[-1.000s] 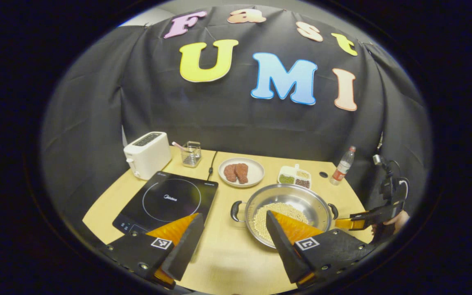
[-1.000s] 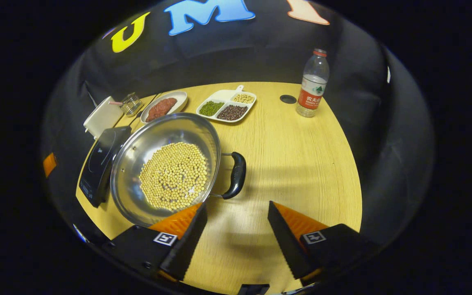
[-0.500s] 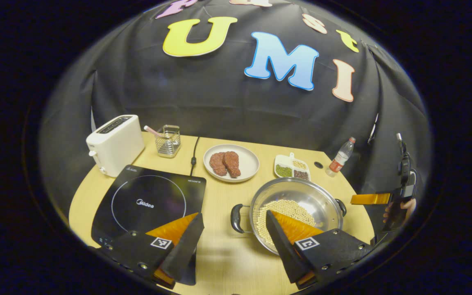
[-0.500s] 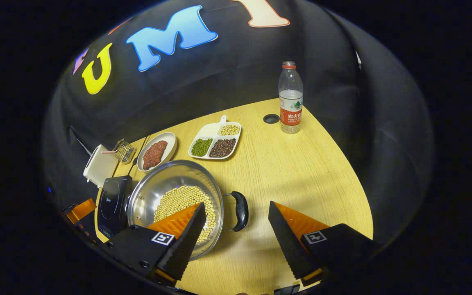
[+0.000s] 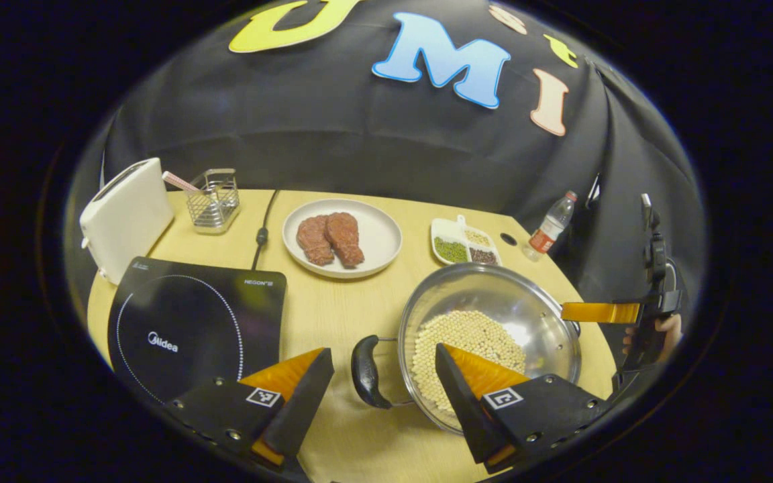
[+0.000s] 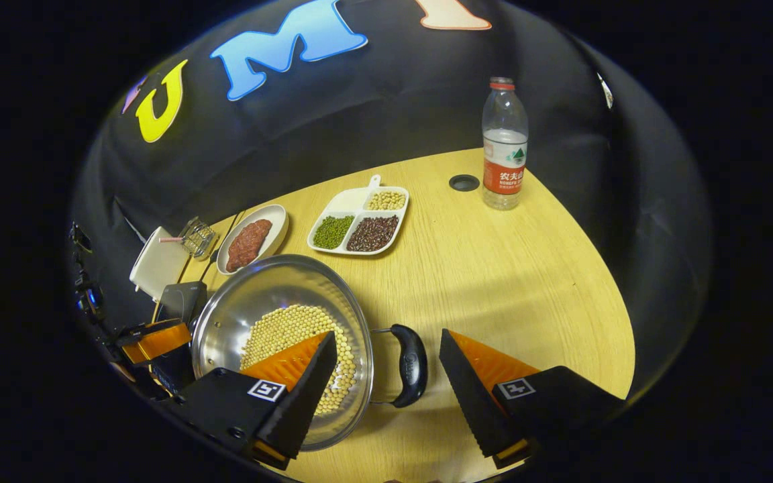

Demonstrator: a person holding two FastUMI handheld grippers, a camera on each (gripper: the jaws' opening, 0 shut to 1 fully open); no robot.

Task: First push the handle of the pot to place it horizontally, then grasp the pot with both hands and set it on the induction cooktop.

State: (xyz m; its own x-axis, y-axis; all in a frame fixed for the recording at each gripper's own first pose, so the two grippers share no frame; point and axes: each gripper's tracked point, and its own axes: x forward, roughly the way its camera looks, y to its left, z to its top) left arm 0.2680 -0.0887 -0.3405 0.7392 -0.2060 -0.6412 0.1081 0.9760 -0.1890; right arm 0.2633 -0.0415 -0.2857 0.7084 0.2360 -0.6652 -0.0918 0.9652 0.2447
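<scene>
Left hand-held gripper (image 5: 381,376) and right hand-held gripper (image 6: 386,365), both wide, each straddle a black handle of the steel pot (image 5: 487,329) — holding pale beans, on the surface (image 6: 494,268) beside the "Midea" induction cooktop (image 5: 192,322).

Light even, from overhead. My views sharp at centre, fisheye bending table (image 6: 527,268) edges. Glare on pot (image 5: 494,302) wall. Soft shadows under my fingers.

Pot's (image 5: 494,315) far handle seems hidden behind rim.
</scene>
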